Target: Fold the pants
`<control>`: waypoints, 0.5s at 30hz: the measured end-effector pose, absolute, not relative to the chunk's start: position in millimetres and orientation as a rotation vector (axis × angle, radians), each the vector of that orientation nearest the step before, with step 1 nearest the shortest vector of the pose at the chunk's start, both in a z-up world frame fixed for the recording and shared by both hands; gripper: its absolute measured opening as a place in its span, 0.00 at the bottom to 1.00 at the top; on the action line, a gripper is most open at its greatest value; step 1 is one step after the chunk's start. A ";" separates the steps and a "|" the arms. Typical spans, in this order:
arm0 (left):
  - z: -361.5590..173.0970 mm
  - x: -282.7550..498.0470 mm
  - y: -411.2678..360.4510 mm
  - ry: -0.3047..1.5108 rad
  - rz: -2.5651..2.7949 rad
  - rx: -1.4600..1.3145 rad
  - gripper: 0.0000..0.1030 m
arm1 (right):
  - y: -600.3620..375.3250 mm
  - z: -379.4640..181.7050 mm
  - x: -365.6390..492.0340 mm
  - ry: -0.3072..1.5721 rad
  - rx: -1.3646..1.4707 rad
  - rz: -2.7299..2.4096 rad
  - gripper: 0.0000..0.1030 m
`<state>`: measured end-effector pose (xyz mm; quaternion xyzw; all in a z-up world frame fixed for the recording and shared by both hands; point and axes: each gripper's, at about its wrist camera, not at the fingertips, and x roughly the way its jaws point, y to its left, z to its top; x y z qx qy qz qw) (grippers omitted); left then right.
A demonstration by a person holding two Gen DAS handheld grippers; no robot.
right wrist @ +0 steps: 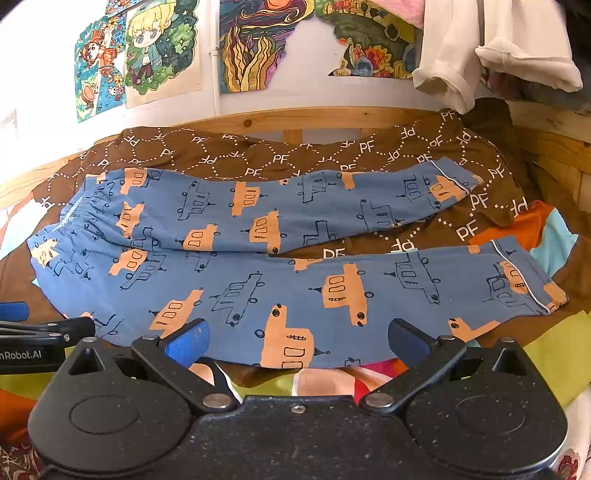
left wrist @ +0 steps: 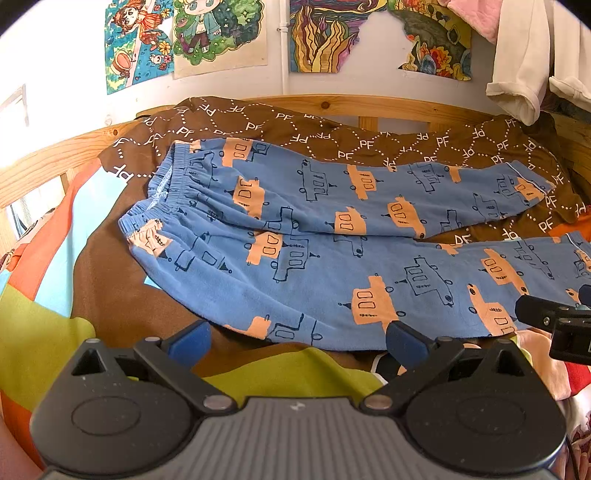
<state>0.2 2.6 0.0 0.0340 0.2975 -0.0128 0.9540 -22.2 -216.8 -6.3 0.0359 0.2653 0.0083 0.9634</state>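
We hold the left gripper (left wrist: 297, 341) low and level, just in front of the pants (left wrist: 332, 258), and it looks along the bed toward the wall. Its two blue fingers (left wrist: 190, 341) are spread wide with nothing between them. We hold the right gripper (right wrist: 297, 341) the same way, low and level, near the same long edge of the pants (right wrist: 295, 295). Its fingers (right wrist: 188, 343) are wide apart too and hold nothing.

The pants are blue with orange and outlined boats on them. They lie flat and spread out on a brown blanket (left wrist: 332, 129) with white letters. The stretchy waistband (left wrist: 162, 199) is at the left end of the pants. The two legs run off to the right and split apart, so a strip of the brown blanket shows between them. The near leg's long edge lies just past our fingertips in both views. In the right wrist view that edge sits right between the open fingers, but we cannot tell if the tips touch the cloth. The cuffs (right wrist: 532, 284) are at the far right end of the pants.

Beyond the pants is a wooden bed rail (left wrist: 369, 107), and above it drawings (left wrist: 218, 33) hang on the wall. A white cloth (right wrist: 480, 55) hangs above the cuff end. On our side of the pants there is yellow-green bedding (left wrist: 288, 369), with open room to move.
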 end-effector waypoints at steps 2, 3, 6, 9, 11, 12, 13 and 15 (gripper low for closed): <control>0.0 0.2 3.1 0.604 -0.026 0.068 1.00 | -216.3 -5.5 -22.0 0.539 0.073 0.017 0.99; -0.1 0.2 2.6 0.604 -0.026 0.068 1.00 | -216.5 -5.7 -22.0 0.540 0.073 0.017 0.99; -0.1 0.2 2.6 0.604 -0.026 0.069 1.00 | -216.5 -5.8 -21.9 0.540 0.074 0.016 0.99; -0.1 0.2 3.0 0.603 -0.026 0.068 1.00 | -217.0 -6.4 -21.9 0.539 0.075 0.015 0.99; -0.2 0.2 2.8 0.604 -0.026 0.068 1.00 | -216.6 -5.8 -21.8 0.540 0.075 0.016 0.99; -0.1 0.2 2.6 0.604 -0.026 0.068 1.00 | -216.7 -5.9 -21.8 0.541 0.074 0.016 0.99; -0.1 0.2 2.6 0.604 -0.026 0.068 1.00 | -216.5 -5.8 -21.8 0.541 0.075 0.016 0.99; -0.2 0.2 2.6 0.604 -0.027 0.068 1.00 | -216.6 -5.9 -21.8 0.541 0.075 0.016 0.99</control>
